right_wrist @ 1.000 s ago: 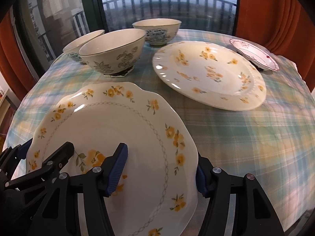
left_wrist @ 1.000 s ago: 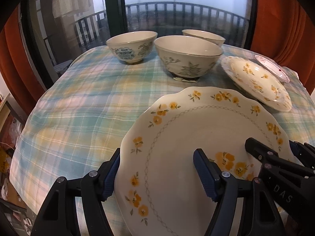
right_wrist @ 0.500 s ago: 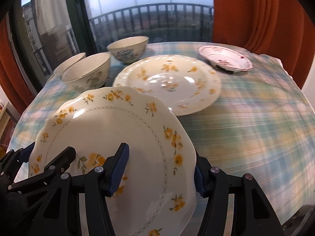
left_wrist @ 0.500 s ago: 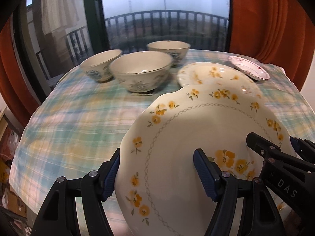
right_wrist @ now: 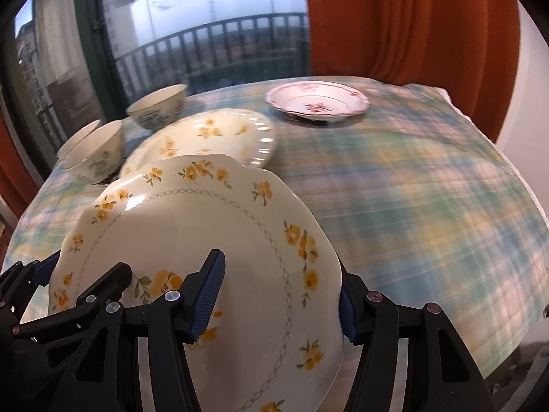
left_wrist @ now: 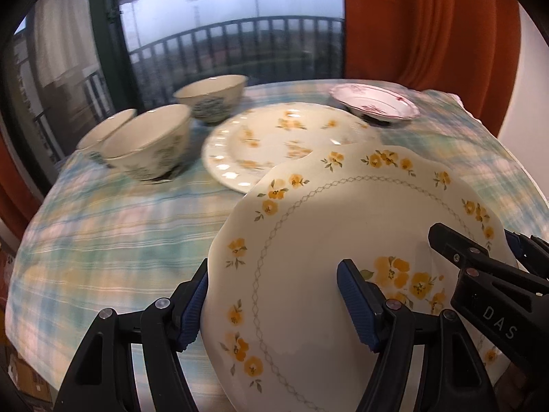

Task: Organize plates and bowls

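Note:
A scalloped cream plate with yellow flowers (left_wrist: 343,226) (right_wrist: 212,226) hangs in the air above the plaid tablecloth, tilted. My left gripper (left_wrist: 274,274) is shut on its left rim, one blue pad under the edge and one on the face. My right gripper (right_wrist: 279,267) is shut on the right rim the same way. Each gripper shows in the other's view: the right gripper (left_wrist: 480,267) and the left gripper (right_wrist: 85,292). A second yellow-flowered plate (left_wrist: 274,137) (right_wrist: 212,134) lies on the table just beyond the held one, its near edge hidden.
Three patterned bowls (left_wrist: 151,144) (left_wrist: 212,98) (left_wrist: 103,130) stand at the back left. A shallow pink-flowered dish (left_wrist: 374,104) (right_wrist: 319,101) sits at the back right. Orange curtains (right_wrist: 394,17) and a window with a railing are behind. The tablecloth (right_wrist: 411,206) drops off at right.
Both grippers have carried the plate to the right across the table. The bowls have slid to the left of the views, and the held plate now overlaps the second plate's near edge.

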Action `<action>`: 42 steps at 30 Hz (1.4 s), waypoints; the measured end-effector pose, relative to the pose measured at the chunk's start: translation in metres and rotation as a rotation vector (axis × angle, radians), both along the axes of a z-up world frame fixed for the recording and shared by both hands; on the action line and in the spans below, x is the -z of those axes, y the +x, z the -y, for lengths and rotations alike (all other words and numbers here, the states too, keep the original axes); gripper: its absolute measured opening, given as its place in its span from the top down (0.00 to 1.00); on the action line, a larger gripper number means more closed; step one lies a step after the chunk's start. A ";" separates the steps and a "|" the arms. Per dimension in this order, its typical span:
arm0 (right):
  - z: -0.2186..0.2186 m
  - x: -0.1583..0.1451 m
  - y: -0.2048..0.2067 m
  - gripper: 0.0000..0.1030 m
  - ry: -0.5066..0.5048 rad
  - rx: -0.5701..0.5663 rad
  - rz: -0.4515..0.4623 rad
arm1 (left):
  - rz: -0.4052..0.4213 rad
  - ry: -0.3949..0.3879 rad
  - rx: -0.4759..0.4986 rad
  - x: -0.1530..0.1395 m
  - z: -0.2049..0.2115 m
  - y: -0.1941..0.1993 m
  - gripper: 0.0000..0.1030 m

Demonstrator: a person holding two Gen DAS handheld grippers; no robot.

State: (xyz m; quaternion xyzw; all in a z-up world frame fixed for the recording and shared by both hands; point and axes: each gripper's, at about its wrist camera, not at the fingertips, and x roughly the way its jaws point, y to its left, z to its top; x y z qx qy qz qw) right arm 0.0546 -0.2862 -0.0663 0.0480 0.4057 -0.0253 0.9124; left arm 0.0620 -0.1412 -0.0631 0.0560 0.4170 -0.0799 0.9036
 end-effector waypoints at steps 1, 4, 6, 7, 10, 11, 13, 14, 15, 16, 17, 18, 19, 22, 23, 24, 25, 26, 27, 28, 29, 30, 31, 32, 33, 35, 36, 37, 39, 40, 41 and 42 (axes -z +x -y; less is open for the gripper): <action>0.006 0.001 -0.001 0.40 0.000 0.010 -0.003 | -0.006 -0.004 0.013 0.002 0.007 0.000 0.30; 0.024 0.003 -0.006 0.40 -0.002 0.035 -0.007 | -0.009 -0.001 0.041 0.005 0.027 0.001 0.30; 0.036 0.004 -0.009 0.40 -0.007 0.049 -0.010 | -0.008 0.001 0.056 0.007 0.037 0.001 0.29; 0.043 0.005 -0.010 0.40 -0.009 0.058 -0.013 | -0.011 0.000 0.062 0.008 0.042 0.001 0.29; 0.057 0.007 -0.012 0.40 -0.012 0.074 -0.020 | -0.028 -0.003 0.080 0.013 0.057 0.003 0.29; 0.061 0.008 -0.012 0.40 -0.011 0.078 -0.023 | -0.032 -0.003 0.085 0.014 0.061 0.004 0.29; 0.070 0.011 -0.012 0.40 -0.010 0.088 -0.030 | -0.042 -0.001 0.095 0.017 0.069 0.007 0.29; 0.074 0.012 -0.011 0.40 -0.009 0.092 -0.034 | -0.047 -0.001 0.100 0.018 0.073 0.008 0.29; 0.078 0.014 -0.011 0.40 -0.008 0.097 -0.038 | -0.051 -0.001 0.102 0.019 0.076 0.008 0.29; 0.082 0.015 -0.010 0.40 -0.004 0.103 -0.041 | -0.057 0.000 0.105 0.021 0.079 0.009 0.29; 0.084 0.017 -0.008 0.40 -0.003 0.106 -0.044 | -0.048 0.005 0.104 0.021 0.081 0.008 0.30; 0.086 0.018 -0.007 0.40 -0.002 0.109 -0.047 | -0.042 0.016 0.105 0.021 0.083 0.009 0.30; 0.090 0.020 -0.005 0.40 0.011 0.109 -0.051 | -0.039 0.021 0.105 0.021 0.085 0.011 0.30; 0.094 0.023 0.000 0.40 0.017 0.108 -0.053 | -0.037 0.033 0.102 0.021 0.089 0.016 0.30; 0.095 0.023 0.001 0.40 0.021 0.109 -0.054 | -0.036 0.035 0.102 0.020 0.090 0.018 0.30; 0.096 0.024 0.002 0.40 0.024 0.111 -0.055 | -0.035 0.035 0.102 0.020 0.090 0.019 0.30; 0.097 0.024 0.003 0.40 0.025 0.113 -0.056 | -0.034 0.036 0.103 0.020 0.091 0.020 0.30; 0.096 0.024 0.004 0.40 0.018 0.115 -0.060 | -0.037 0.033 0.103 0.020 0.090 0.020 0.30; 0.096 0.024 0.005 0.40 0.013 0.116 -0.063 | -0.040 0.030 0.106 0.020 0.089 0.020 0.30; 0.095 0.024 0.005 0.40 0.007 0.120 -0.067 | -0.041 0.029 0.108 0.021 0.090 0.020 0.29; 0.095 0.023 0.004 0.39 0.005 0.125 -0.062 | -0.046 0.020 0.113 0.020 0.090 0.021 0.28; 0.093 0.022 0.004 0.39 -0.001 0.129 -0.056 | -0.046 0.013 0.116 0.019 0.088 0.020 0.28; 0.092 0.021 0.002 0.35 -0.009 0.132 -0.048 | -0.043 0.011 0.117 0.018 0.087 0.019 0.25; 0.090 0.019 0.000 0.26 -0.011 0.136 -0.037 | -0.039 0.009 0.118 0.016 0.085 0.018 0.23; 0.090 0.017 -0.002 0.22 -0.009 0.142 -0.026 | -0.033 0.002 0.120 0.014 0.082 0.016 0.19; 0.088 0.009 -0.010 0.17 -0.006 0.163 0.018 | -0.024 -0.008 0.119 0.010 0.076 0.014 0.17; 0.086 0.006 -0.013 0.17 -0.009 0.167 0.032 | -0.017 -0.015 0.120 0.008 0.072 0.012 0.17; 0.084 0.003 -0.014 0.16 -0.010 0.168 0.039 | -0.012 -0.022 0.120 0.006 0.068 0.011 0.15; 0.078 -0.002 -0.018 0.15 -0.008 0.167 0.050 | 0.005 -0.030 0.117 0.002 0.059 0.009 0.12; 0.074 -0.004 -0.021 0.15 -0.006 0.166 0.056 | 0.015 -0.029 0.115 0.000 0.054 0.008 0.12; 0.069 -0.006 -0.022 0.15 -0.003 0.161 0.061 | 0.019 -0.027 0.116 -0.001 0.050 0.007 0.11; 0.065 -0.007 -0.023 0.15 0.000 0.157 0.063 | 0.021 -0.027 0.119 -0.001 0.046 0.007 0.11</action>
